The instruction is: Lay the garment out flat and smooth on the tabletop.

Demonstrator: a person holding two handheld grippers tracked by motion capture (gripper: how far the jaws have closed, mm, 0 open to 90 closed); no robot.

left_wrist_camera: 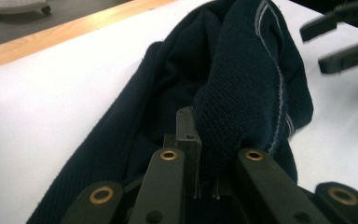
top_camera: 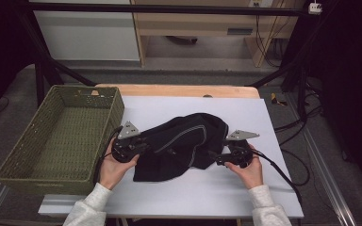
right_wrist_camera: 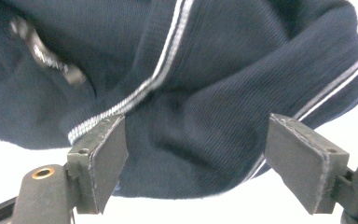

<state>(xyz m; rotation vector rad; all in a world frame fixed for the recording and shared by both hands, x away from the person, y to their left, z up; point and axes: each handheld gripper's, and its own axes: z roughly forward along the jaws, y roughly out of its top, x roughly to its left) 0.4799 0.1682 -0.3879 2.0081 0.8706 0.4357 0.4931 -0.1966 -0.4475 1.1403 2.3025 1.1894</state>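
A dark navy garment (top_camera: 184,141) with thin pale stripes lies bunched in the middle of the white sheet (top_camera: 193,193). At its left edge my left gripper (top_camera: 144,146) is shut on a fold of the cloth; the left gripper view has that fold (left_wrist_camera: 233,107) pinched between the jaws of the left gripper (left_wrist_camera: 207,158). My right gripper (top_camera: 218,159) sits at the garment's right edge. In the right gripper view, the right gripper (right_wrist_camera: 204,163) stands open, a pad (right_wrist_camera: 105,158) on each side of the striped hem (right_wrist_camera: 205,107), not pressing it. The open right gripper (left_wrist_camera: 342,42) also appears in the left gripper view.
A green woven basket (top_camera: 56,186) with nothing in it stands at the table's left. The wooden table edge (top_camera: 179,90) runs along the back. Cables (top_camera: 283,172) trail off the right side, and dark frame bars stand behind the table.
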